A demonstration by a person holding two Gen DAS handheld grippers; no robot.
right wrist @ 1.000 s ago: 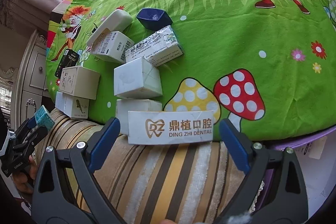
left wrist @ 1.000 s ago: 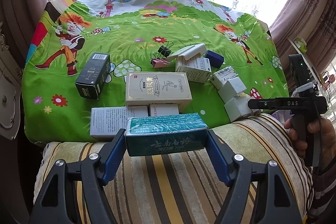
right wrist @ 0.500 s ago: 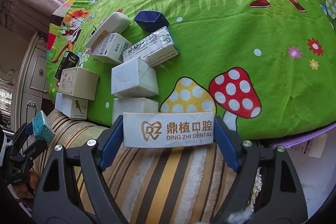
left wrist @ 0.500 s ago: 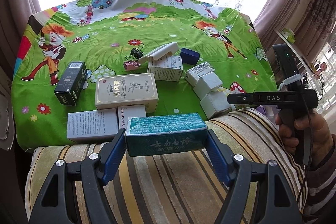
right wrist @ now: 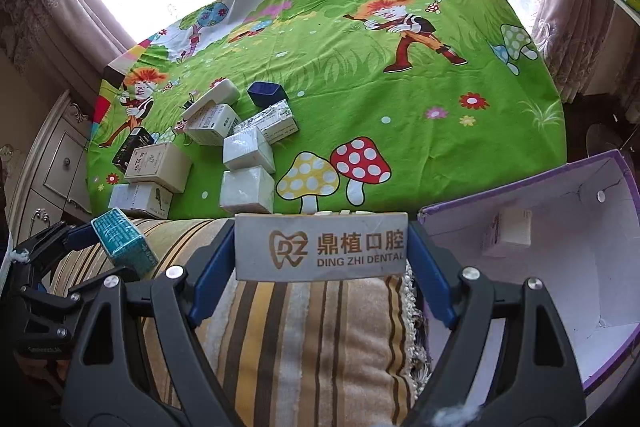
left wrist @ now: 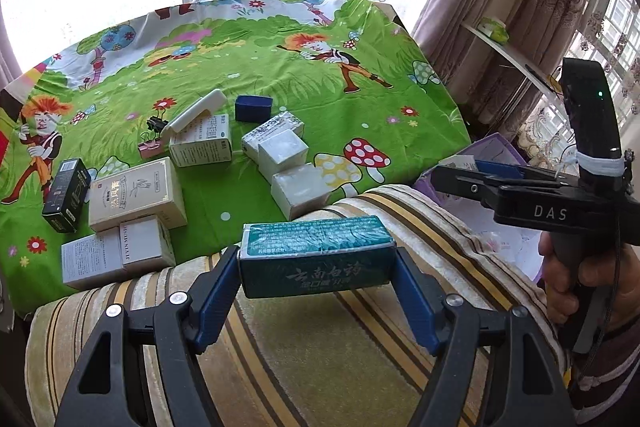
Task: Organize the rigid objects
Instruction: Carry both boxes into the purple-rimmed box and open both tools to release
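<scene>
My left gripper [left wrist: 316,281] is shut on a teal toothpaste box [left wrist: 316,259], held above the striped cushion [left wrist: 320,355]. The teal box also shows in the right wrist view [right wrist: 122,245]. My right gripper [right wrist: 320,259] is shut on a white "Ding Zhi Dental" box [right wrist: 320,247], held over the cushion edge beside an open purple box [right wrist: 560,259]. Several small boxes lie on the green cartoon cloth [left wrist: 280,67]: a beige box [left wrist: 134,193], a black box [left wrist: 66,195], white boxes [left wrist: 298,189].
The purple box holds one small white box [right wrist: 510,235]. A dark blue tub [left wrist: 253,108] and binder clips [left wrist: 154,135] lie on the cloth. A white drawer cabinet [right wrist: 52,163] stands at the left. Curtains and a shelf stand at the right.
Both grippers have lifted and swung right with their boxes. The right gripper closed on the dental box, and the purple box has come into its view.
</scene>
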